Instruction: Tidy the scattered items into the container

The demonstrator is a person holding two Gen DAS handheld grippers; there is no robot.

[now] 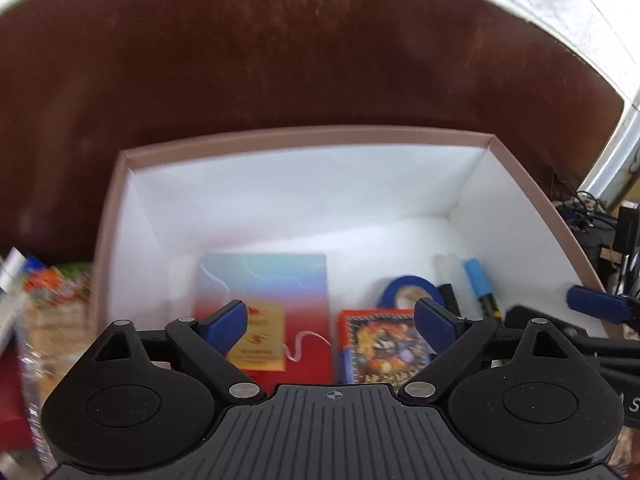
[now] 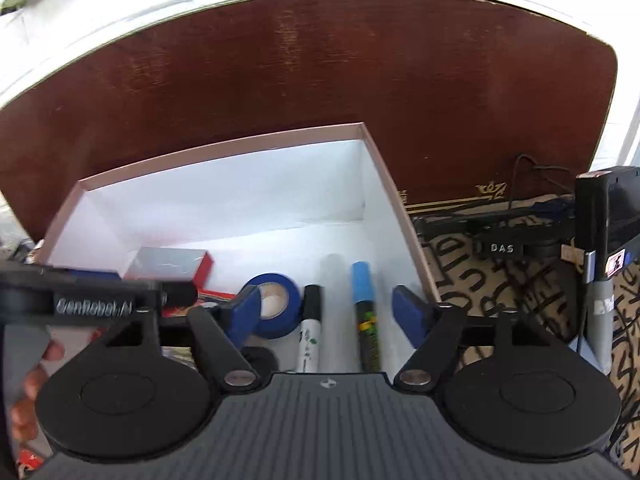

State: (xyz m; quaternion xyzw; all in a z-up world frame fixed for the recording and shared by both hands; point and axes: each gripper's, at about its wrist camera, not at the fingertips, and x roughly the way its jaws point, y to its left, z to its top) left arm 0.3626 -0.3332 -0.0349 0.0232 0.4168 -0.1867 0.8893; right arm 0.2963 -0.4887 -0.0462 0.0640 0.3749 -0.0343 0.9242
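A white box with a pink rim (image 1: 304, 140) (image 2: 224, 148) holds a red-and-blue booklet (image 1: 264, 280), a red card pack (image 1: 384, 344), a blue tape roll (image 1: 408, 290) (image 2: 276, 292), a blue-capped marker (image 1: 478, 280) (image 2: 365, 304) and a black-capped white marker (image 2: 310, 320). My left gripper (image 1: 330, 322) is open and empty over the box, above the booklet and card pack. My right gripper (image 2: 324, 312) is open and empty over the markers. The left gripper's body (image 2: 96, 304) shows in the right wrist view.
A dark brown board (image 1: 280, 60) stands behind the box. Colourful packets (image 1: 56, 292) lie left of the box. Black cables and a device (image 2: 600, 216) sit on a patterned cloth (image 2: 500, 280) to the right.
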